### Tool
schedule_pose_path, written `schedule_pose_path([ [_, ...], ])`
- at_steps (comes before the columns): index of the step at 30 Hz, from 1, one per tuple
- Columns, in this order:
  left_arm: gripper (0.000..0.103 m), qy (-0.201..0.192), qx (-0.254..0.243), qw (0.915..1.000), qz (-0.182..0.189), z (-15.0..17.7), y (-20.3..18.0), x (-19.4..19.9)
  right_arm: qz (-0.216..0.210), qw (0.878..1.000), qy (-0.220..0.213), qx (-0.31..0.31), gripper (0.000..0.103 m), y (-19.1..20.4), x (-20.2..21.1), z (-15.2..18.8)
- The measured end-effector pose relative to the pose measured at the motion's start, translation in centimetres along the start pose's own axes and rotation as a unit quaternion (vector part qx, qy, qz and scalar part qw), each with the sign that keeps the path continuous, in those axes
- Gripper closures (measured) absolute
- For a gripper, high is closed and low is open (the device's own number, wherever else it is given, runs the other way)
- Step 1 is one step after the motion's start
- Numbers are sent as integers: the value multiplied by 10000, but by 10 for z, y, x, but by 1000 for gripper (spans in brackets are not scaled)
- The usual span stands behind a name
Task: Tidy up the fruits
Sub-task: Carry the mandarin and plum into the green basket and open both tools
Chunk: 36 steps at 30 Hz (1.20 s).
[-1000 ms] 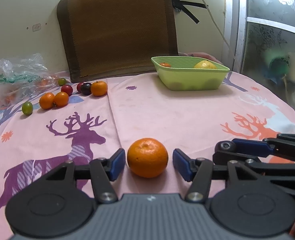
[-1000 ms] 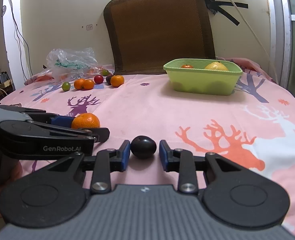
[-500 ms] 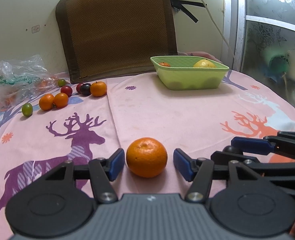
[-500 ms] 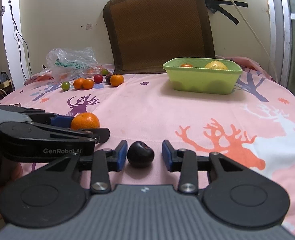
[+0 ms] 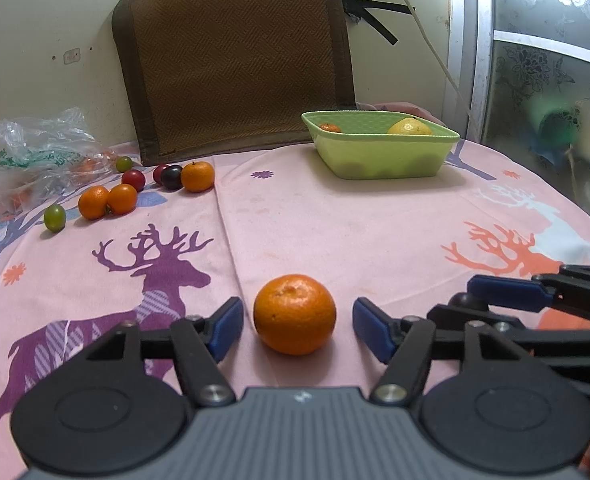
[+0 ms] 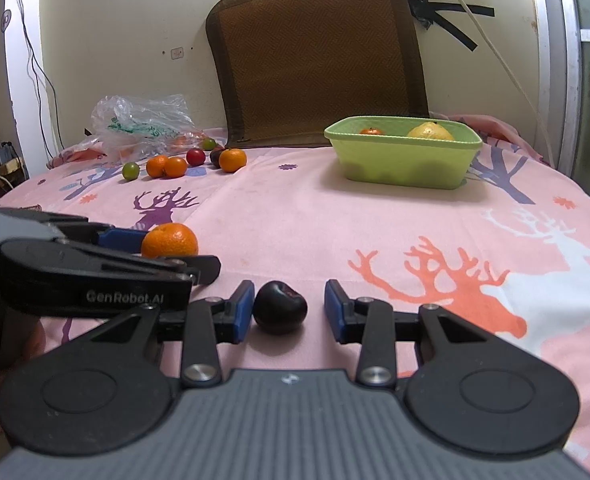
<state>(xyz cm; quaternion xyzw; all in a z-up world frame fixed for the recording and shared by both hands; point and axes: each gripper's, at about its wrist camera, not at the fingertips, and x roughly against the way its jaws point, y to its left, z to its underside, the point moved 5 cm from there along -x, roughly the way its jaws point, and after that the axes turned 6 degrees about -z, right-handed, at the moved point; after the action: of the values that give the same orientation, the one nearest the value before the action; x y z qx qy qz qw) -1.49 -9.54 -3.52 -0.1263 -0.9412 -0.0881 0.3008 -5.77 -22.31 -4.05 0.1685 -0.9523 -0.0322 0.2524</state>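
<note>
Bracketing fruit on the tablecloth [image 5: 335, 220], our left gripper [image 5: 297, 324] gapes around the firm tangerine [image 5: 294, 314], our right gripper [image 6: 288, 306] around the smooth, slippery plum [image 6: 280, 307] — we'd pinch each gently across its middle; the green bowl [image 6: 403, 160] waits beyond.

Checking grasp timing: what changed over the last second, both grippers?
Right gripper opened wider around the dark plum, which tipped stem-dimple up and sits nearer the left pad; no grip. Left gripper unchanged, open around the orange. Basket and far fruit row unchanged.
</note>
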Motion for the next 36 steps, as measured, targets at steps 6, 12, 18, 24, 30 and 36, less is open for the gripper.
schedule_pose_path([
  [6, 41, 3, -24, 10000, -15, 0, 0, 0, 106, 9997, -26, 216, 61, 5, 3, 4],
  [12, 55, -22, 28, 10000, -16, 0, 3, 1, 25, 9995, -82, 289, 74, 9, 6, 5],
  [18, 62, 110, 642, 9947, 793, -17, 18, -2, 20, 9992, -355, 157, 74, -6, 11, -17],
  [24, 62, -128, 763, 9919, 1006, -63, 20, -18, 129, 9977, -668, -19, 74, -42, 1, -57],
  [30, 62, -364, 494, 9916, 1135, -131, -2, -57, 393, 9951, -902, -137, 74, -85, -27, -98],
  [36, 59, -111, 374, 9921, 1191, -169, -29, -119, 436, 9968, -657, -111, 73, -114, -70, -117],
])
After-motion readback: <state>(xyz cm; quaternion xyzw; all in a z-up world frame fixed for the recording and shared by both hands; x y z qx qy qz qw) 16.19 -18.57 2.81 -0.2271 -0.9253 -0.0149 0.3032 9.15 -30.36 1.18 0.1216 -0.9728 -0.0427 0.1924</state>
